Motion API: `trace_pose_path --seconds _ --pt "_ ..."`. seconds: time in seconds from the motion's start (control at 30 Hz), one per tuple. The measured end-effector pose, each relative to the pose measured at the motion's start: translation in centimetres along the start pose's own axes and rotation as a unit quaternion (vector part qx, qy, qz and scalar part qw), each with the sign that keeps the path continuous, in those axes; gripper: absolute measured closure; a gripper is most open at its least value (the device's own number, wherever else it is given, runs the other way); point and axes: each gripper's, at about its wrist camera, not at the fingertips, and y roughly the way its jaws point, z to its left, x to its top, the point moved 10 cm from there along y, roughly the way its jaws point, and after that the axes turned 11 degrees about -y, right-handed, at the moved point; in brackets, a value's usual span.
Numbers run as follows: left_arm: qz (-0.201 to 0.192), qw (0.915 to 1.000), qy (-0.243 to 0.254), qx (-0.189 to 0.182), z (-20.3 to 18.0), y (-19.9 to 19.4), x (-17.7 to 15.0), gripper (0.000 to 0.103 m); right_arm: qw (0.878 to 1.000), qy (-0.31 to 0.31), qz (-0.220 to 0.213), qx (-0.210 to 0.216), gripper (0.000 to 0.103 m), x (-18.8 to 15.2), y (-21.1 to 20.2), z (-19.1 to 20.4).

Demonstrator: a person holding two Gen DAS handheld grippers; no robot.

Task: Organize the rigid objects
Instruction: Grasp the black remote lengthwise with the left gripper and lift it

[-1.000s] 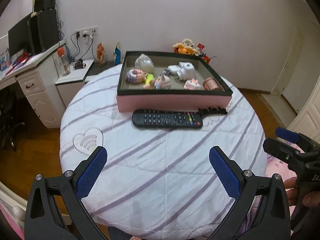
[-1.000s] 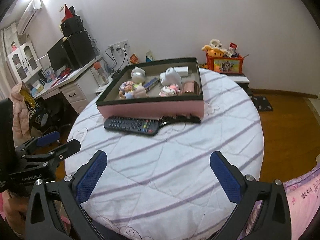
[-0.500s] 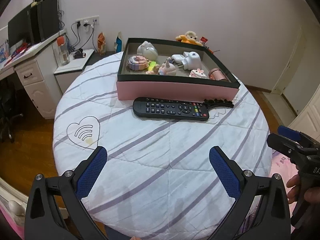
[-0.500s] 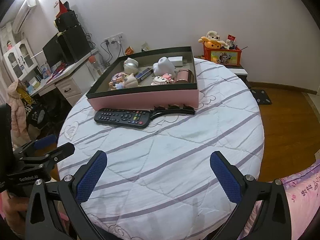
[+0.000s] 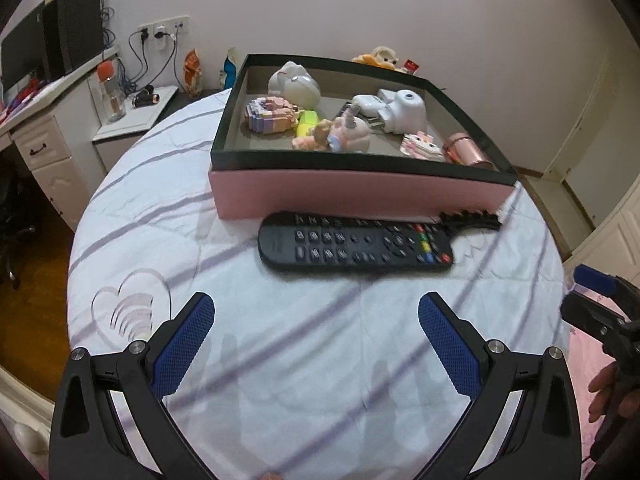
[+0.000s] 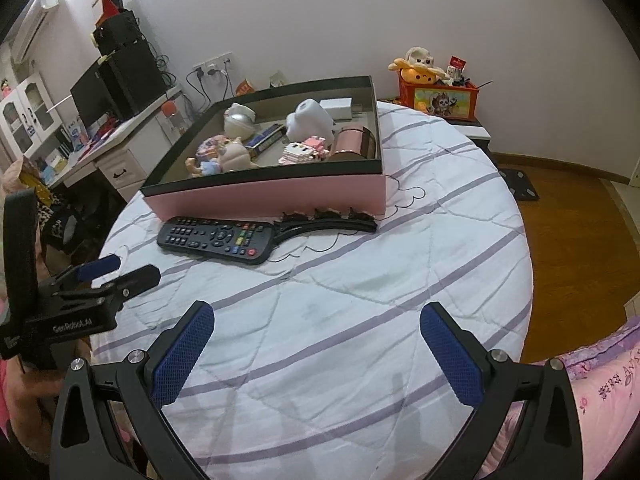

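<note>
Both tools gape wide and empty above the quilted surface (image 5: pixel 320 360).
The remote (image 5: pixel 356 246) lies just in front of the pink box (image 5: pixel 360 196); the black comb (image 6: pixel 328 222) lies beside it along the box wall; left tool (image 5: pixel 316 344), right tool (image 6: pixel 318 346).

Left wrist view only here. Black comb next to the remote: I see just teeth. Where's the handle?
Observer: In the right wrist view the comb lies along the front wall of the pink box. Its handle runs to the colour-button end of the remote. I cannot tell whether it is tucked under.
Operator: Anything hidden behind the unicorn toy?
Observer: Yes, a dark blue flat box lies among the toys.
Operator: What are the plush toys past the box sitting in?
Observer: An orange crate with a panda picture on it, on a low stand beyond the bed.
</note>
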Motion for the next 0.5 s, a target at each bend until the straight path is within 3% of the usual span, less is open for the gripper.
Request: trace_pose_path --seconds 0.2,0.37,0.5 --pt "0.012 0.9998 0.016 0.002 0.9 3.1 1.9 0.0 1.0 0.007 0.007 -0.003 0.0 0.5 1.0 -1.1" --pt "0.041 0.9955 0.077 -0.037 -1.2 5.1 1.6 0.0 1.0 0.012 0.009 -0.004 0.0 0.7 1.5 -1.7" --pt "0.051 0.9873 0.14 -0.055 -3.4 5.1 0.4 0.0 1.0 0.016 0.011 -0.005 0.0 0.9 1.8 -2.0"
